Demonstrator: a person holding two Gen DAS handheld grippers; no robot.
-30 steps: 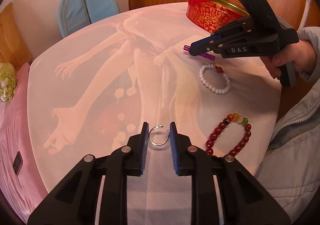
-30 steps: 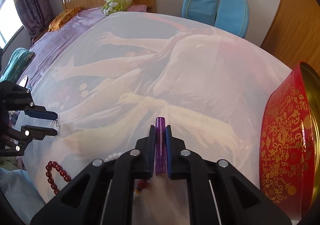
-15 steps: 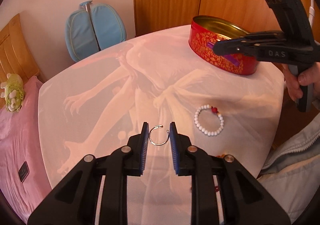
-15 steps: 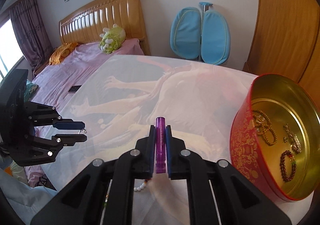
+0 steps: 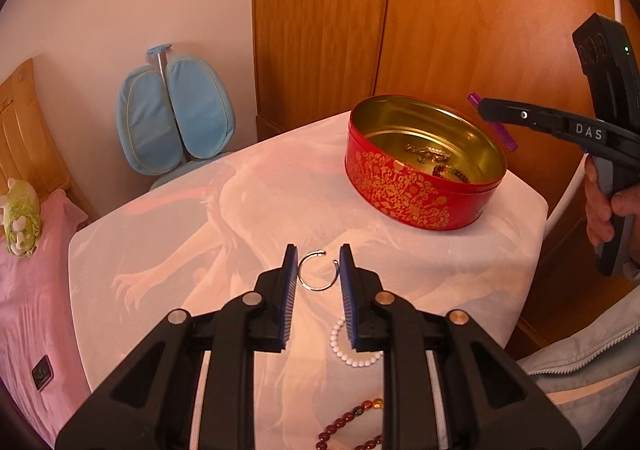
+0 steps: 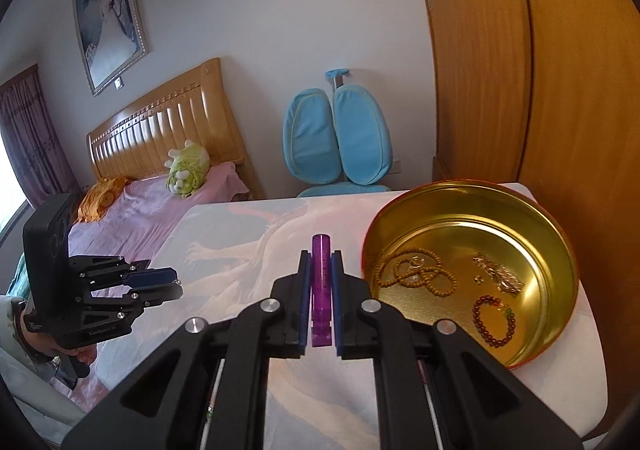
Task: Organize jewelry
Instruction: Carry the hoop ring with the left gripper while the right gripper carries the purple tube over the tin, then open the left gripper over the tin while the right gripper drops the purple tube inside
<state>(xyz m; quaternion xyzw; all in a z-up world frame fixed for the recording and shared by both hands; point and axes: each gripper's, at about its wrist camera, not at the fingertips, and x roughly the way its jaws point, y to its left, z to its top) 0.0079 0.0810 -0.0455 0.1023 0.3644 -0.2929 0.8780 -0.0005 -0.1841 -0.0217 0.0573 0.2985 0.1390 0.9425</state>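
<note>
My left gripper point(image 5: 318, 270) is shut on a silver open ring point(image 5: 316, 270) and holds it above the table. My right gripper point(image 6: 320, 262) is shut on a purple tube point(image 6: 321, 282), raised beside the red tin; it shows in the left wrist view point(image 5: 486, 110) above the tin's right rim. The red and gold tin point(image 5: 420, 186) stands at the table's far right, open, with several bracelets and chains inside point(image 6: 416, 272). A white bead bracelet point(image 5: 352, 350) and a dark red bead bracelet point(image 5: 348, 426) lie on the cloth below my left gripper.
The table has a white printed cloth point(image 5: 200, 250). A blue chair point(image 5: 176, 118) stands behind it, wooden wardrobe doors point(image 5: 440, 10) to the right. A bed with pink sheets point(image 6: 160, 206) and a green plush point(image 6: 186, 170) lies to the left.
Both grippers have risen from the table. My left gripper carried the ring up and towards the tin. My right gripper lifted the purple tube up beside the tin's rim.
</note>
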